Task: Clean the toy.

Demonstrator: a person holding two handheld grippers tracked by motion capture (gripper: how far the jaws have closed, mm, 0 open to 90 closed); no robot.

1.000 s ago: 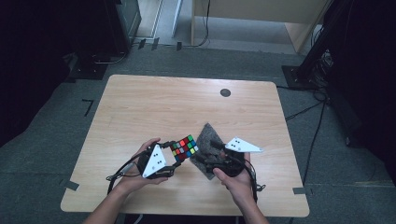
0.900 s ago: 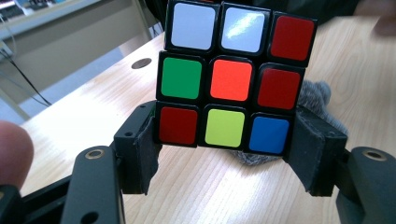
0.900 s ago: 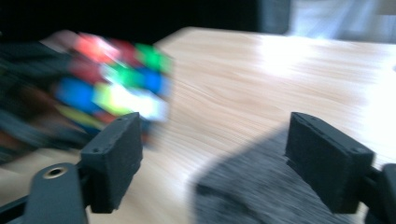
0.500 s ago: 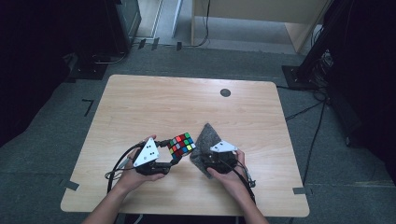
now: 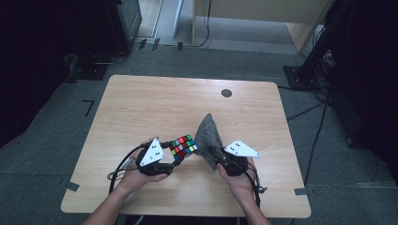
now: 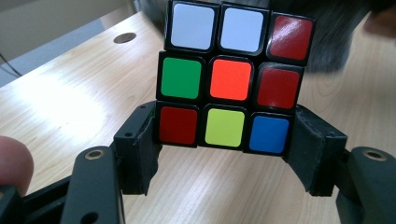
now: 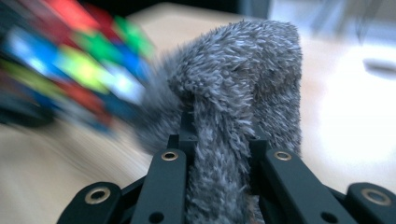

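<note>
A person at a pale wooden surface (image 5: 141, 108) holds a colour-tiled puzzle cube (image 5: 183, 146) in the left gripper (image 5: 174, 157) and a grey fuzzy cloth (image 5: 208, 138) in the right gripper (image 5: 217, 157), cube and cloth side by side above the near middle of the surface, too close in the high view to tell whether they touch. The left gripper view shows what the high view cannot: the jaws clamp the cube's bottom row from both sides, below a face of white, red, green, orange, yellow and blue tiles (image 6: 231, 79). In the right gripper view, the jaws, which have just been closing, pinch a fold of the cloth (image 7: 233, 116), its pile standing up above them, with the cube (image 7: 79, 65) a blurred smear behind it at left.
</note>
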